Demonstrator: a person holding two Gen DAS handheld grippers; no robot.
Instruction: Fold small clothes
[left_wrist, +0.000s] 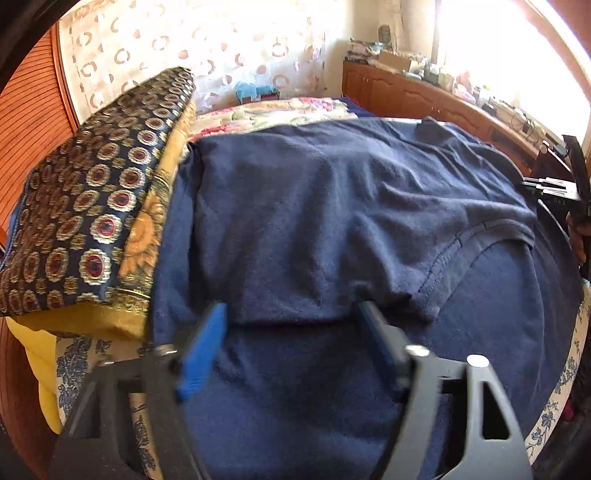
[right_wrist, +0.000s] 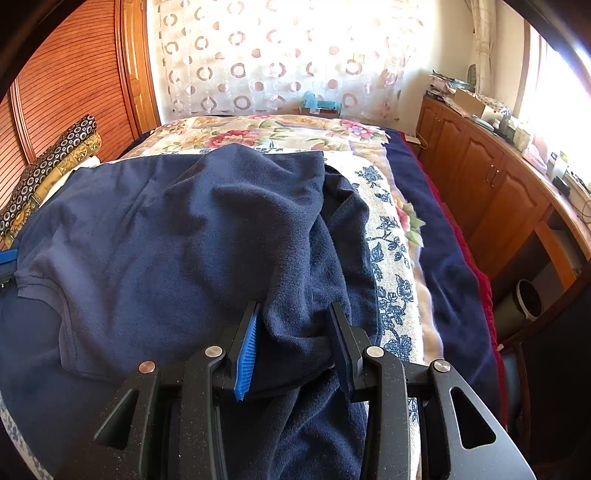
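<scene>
Navy shirt lies spread on the bed, partly folded over itself. My right tongs grip a bunched fold of it. My left tongs stand open; the folded edge is between the fingers, not pinched. Patterned cushions lie beside it. Lower part of the shirt is cut off from view.

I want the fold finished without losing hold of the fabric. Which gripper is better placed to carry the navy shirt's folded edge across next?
Likely the right gripper: a bunched fold of the navy shirt sits pinched between its pads. The left gripper stands open at the folded edge, gripping nothing.
</scene>
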